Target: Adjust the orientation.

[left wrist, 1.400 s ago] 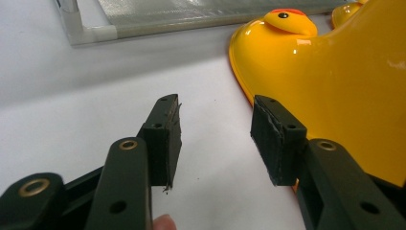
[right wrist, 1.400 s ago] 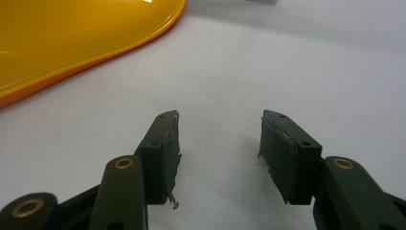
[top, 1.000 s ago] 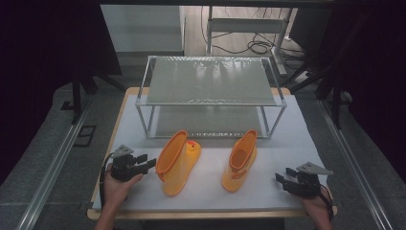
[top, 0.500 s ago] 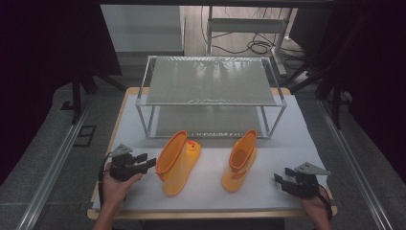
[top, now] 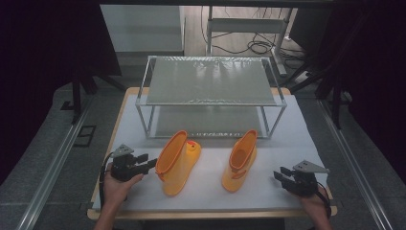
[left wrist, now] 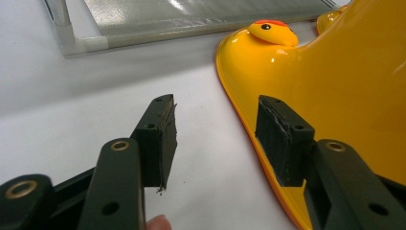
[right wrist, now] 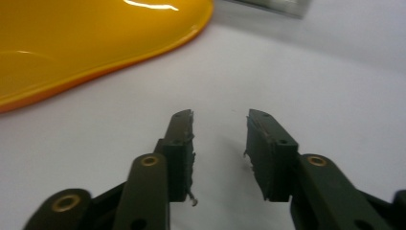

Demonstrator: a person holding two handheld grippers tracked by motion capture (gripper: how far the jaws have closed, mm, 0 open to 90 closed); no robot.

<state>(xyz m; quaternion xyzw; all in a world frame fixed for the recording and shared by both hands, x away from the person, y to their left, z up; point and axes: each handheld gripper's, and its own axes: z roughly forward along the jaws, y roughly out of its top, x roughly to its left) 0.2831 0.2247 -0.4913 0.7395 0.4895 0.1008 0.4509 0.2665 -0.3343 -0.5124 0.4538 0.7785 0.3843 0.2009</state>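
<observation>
Cut off at the bottom of the high view: both forearms, leaving just hands and grippers on the white tabletop (top: pixel 210 194). Hard to make out from up there how wide either pair of jaws stands (too small and dark). Under the wire rack (top: pixel 209 96), lower shelf half hidden by the upper one.

Two orange boots lying near the tabletop's front edge: left boot (top: pixel 178 162) just beside the left gripper (top: pixel 148 164), right boot (top: pixel 241 160) well apart from the right gripper (top: pixel 280 173).

Up close in the left gripper view: left gripper (left wrist: pixel 215 139) released, jaws spread, nothing pressed between the pads, one jaw in front of the left boot (left wrist: pixel 335 96); touching or not, cannot tell. Duck face on the toe (orange beak, black eye) clear here, a mere red dot from above. Rack foot and shelf edge at top.

In the right gripper view: right gripper (right wrist: pixel 220 143) released too, bare tabletop between the pads, jaws just been closing partway. Right boot (right wrist: pixel 95 43) cut off at the top left corner.

Against the earlier frames: boots, rack and both hands in the same places; right jaws narrower than half a second ago
</observation>
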